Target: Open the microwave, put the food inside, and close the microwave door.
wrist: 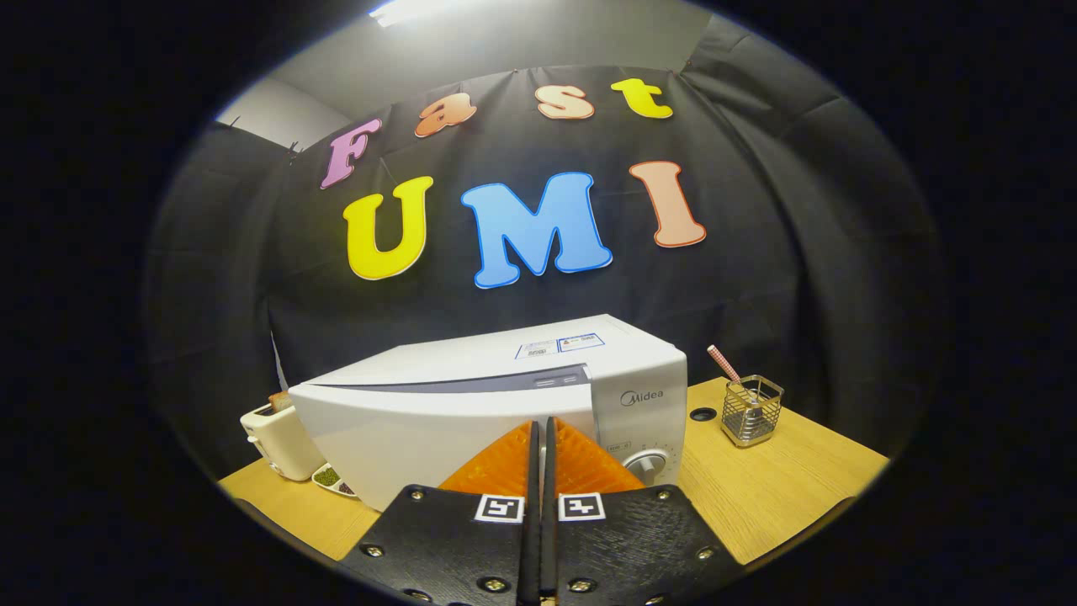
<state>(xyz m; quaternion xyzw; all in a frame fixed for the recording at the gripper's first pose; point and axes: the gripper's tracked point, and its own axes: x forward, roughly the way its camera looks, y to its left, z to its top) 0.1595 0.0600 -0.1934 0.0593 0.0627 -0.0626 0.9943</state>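
Note:
A white microwave (471, 396) stands on the wooden table (782, 488) with its door closed. Its control panel with a round dial (648, 465) is at the door's right. My gripper (538, 425) is shut with nothing between its fingers. The fingertips are just in front of the door's right part, near the seam with the control panel. I cannot tell whether they touch the door. A small dish holding food (332, 480) lies on the table at the microwave's front left corner, partly hidden by it.
A cream toaster (278, 442) with a slice of bread in it stands left of the microwave. A wire holder (751, 411) with a striped stick in it stands on the table to the right. A round hole (702, 414) is in the tabletop beside the microwave.

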